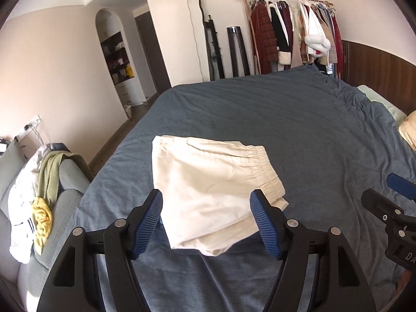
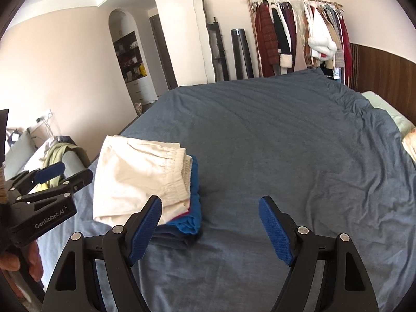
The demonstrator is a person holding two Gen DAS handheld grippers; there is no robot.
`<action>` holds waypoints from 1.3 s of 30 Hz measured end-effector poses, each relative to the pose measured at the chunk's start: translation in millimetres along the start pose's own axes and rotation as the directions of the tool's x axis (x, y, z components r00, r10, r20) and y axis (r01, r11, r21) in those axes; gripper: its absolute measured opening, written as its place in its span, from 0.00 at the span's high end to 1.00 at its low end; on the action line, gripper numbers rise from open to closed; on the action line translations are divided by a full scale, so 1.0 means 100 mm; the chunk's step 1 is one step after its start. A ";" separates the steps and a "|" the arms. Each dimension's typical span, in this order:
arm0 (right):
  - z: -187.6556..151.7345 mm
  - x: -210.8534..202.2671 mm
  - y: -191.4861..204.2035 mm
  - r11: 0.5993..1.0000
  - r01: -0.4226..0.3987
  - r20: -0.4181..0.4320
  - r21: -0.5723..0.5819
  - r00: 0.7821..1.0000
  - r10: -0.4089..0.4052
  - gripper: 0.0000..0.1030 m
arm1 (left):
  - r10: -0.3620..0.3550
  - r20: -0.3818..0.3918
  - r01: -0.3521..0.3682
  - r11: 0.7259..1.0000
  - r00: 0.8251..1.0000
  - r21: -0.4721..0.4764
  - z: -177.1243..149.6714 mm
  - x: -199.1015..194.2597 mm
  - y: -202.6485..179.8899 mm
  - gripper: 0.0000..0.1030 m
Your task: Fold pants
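**Folded cream pants on top of a stack on the bed; both grippers empty**

Item under inspection: cream pants (image 1: 208, 182), folded into a compact rectangle, elastic waistband along the right-hand edge in the left wrist view. They lie at centre frame on the blue-grey bedcover (image 1: 299, 130). In the right wrist view the same pants (image 2: 135, 179) appear at centre left, resting on a stack of folded garments; a bright blue garment (image 2: 191, 221) and a darker layer beneath it show at the stack's right and lower edges.

Left gripper (image 1: 206, 223): fingers set wide apart, blue ribbed pads (image 1: 148, 223) on either side of the near end of the pants as framed. Whether the pads touch the cloth cannot be told. Nothing is clamped.

Right gripper (image 2: 209, 228): fingers wide apart, nothing between them but bedcover. Its left pad (image 2: 144, 228) overlaps the stack's lower right corner in the frame; contact cannot be confirmed. The left gripper shows at the left edge of this view (image 2: 46, 189), with a hand (image 2: 15, 262) below it.

Surroundings: a clothes rack (image 1: 293, 33) with hanging coats at upper right against the far wall; a chair heaped with laundry (image 1: 36, 202) at lower left; a pale pillow (image 2: 387, 111) at the right edge.
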State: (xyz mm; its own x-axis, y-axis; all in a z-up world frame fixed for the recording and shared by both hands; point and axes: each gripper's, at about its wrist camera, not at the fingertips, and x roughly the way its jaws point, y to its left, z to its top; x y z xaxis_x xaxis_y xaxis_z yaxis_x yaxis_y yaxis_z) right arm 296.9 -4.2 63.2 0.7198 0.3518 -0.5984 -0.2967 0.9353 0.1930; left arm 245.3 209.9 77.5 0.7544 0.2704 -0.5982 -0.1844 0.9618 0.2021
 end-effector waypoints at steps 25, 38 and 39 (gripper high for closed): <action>-1.16 -0.92 -0.61 0.995 -0.044 0.188 -0.092 0.980 0.061 0.19 | 0.067 0.178 -0.047 0.992 0.982 -0.115 -1.35 -1.19 -0.61 0.12; -1.44 -1.54 -0.72 0.998 0.005 0.241 -0.056 0.971 0.009 0.19 | -0.012 0.218 0.043 0.990 0.976 -0.138 -1.58 -1.73 -0.77 0.09; -1.46 -1.57 -0.72 0.999 0.005 0.244 -0.054 0.970 0.008 0.19 | -0.015 0.220 0.047 0.989 0.975 -0.139 -1.59 -1.76 -0.78 0.09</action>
State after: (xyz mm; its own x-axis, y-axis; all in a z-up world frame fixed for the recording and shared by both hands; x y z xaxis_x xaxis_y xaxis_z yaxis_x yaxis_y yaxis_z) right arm 113.8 -132.8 30.2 0.8486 0.3580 -0.3894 -0.3261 0.9337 0.1476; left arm 27.1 93.6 43.2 0.8772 0.2397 -0.4160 -0.2347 0.9700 0.0642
